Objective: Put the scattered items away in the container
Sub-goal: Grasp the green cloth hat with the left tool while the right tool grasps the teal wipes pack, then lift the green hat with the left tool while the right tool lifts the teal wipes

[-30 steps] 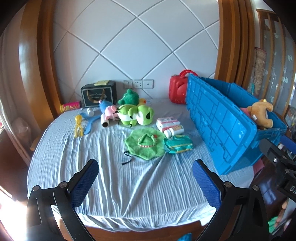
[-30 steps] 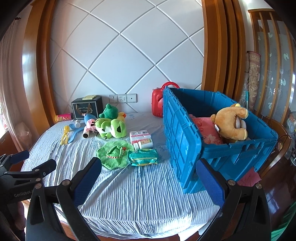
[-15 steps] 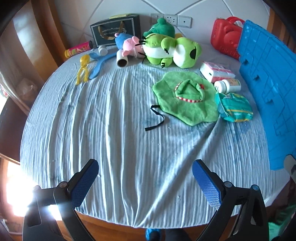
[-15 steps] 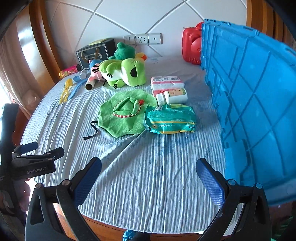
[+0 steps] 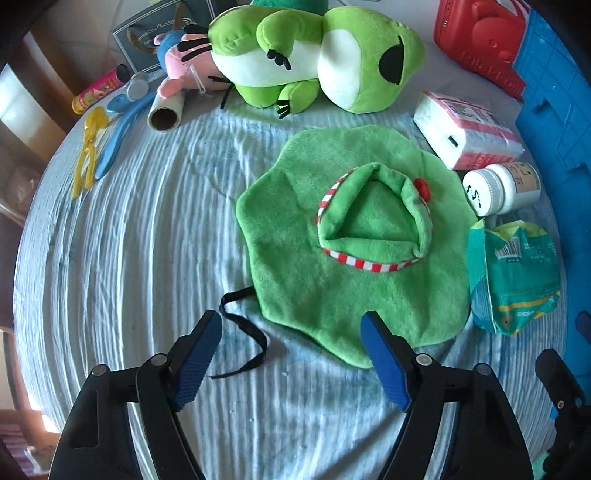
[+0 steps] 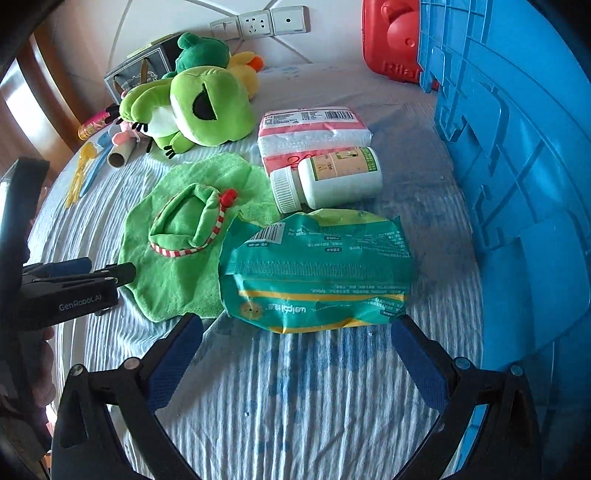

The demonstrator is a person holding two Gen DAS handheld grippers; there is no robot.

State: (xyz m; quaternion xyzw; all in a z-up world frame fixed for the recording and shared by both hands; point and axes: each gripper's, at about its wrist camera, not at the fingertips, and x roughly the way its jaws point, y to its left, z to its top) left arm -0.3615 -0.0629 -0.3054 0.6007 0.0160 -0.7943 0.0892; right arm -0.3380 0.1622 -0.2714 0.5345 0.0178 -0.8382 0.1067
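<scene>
On the table (image 5: 110, 229), the left gripper (image 5: 291, 332) hovers with jaws apart at the 6 o'clock edge of the green hat (image 5: 354, 243). At its 3 o'clock, the right gripper (image 6: 295, 339) gapes just beside the teal packet (image 6: 314, 273); the blue container (image 6: 517, 166) stands rightmost.

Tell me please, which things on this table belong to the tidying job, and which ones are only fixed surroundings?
For the job:
- green hat
- teal wipes pack
- white bottle
- pink tissue pack
- frog plush
- blue crate, the container

Only surroundings:
- wall sockets
- striped tablecloth
</scene>
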